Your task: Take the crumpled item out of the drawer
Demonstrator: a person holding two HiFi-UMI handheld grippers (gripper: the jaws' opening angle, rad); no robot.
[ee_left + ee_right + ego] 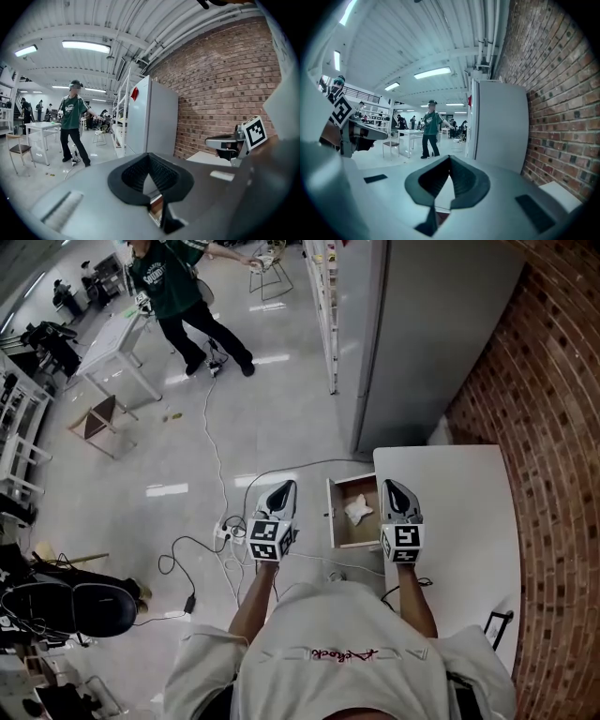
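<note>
Our shut, empty left gripper (pixel 281 486) and right gripper (pixel 392 486) flank the open wooden drawer (pixel 334 517); its crumpled white item (pixel 359 510) lies near-to-far, with grey floor (pixel 187 474) leftward.

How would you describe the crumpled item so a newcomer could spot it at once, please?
Find the white table beside the brick wall; an open wooden drawer juts from its left edge. Inside lies the crumpled item, pale and the drawer's only content.

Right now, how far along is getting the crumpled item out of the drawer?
Done: the drawer stands open. In hand: nothing; the left tongs and right tongs are shut and empty, flanking the drawer. Left: the crumpled item lies inside, untouched, so the grasp and lift-out remain.
</note>
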